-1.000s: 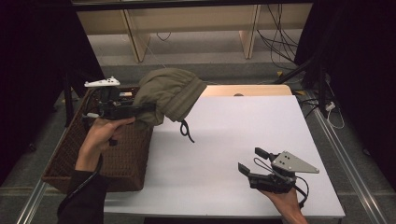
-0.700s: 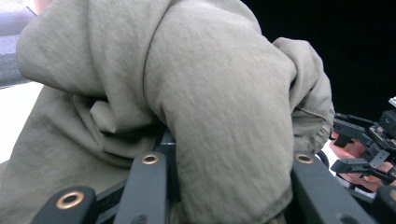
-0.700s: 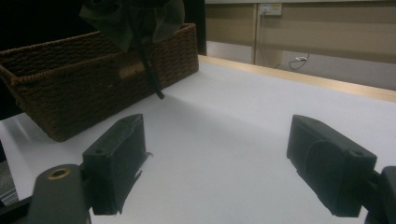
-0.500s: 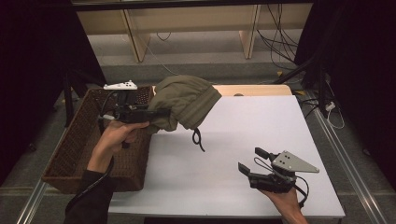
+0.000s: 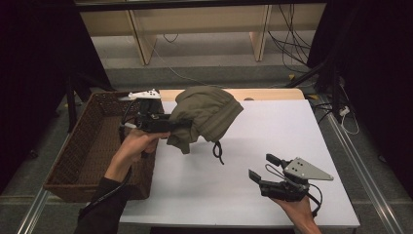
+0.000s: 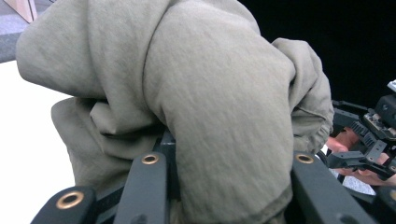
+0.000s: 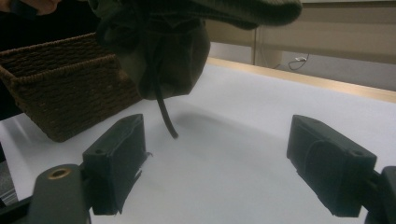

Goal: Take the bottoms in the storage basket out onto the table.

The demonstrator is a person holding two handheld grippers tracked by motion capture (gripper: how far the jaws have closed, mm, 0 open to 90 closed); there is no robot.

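High view, wicker basket (image 5: 92, 151) beside table, olive garment (image 5: 204, 114) clamped by left gripper (image 5: 170, 124)

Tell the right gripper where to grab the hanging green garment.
Grip the low bunched fold of the garment, coming from the right gripper's side: it hangs clear of the table, thick enough to pinch, unlike the thin drawstring.
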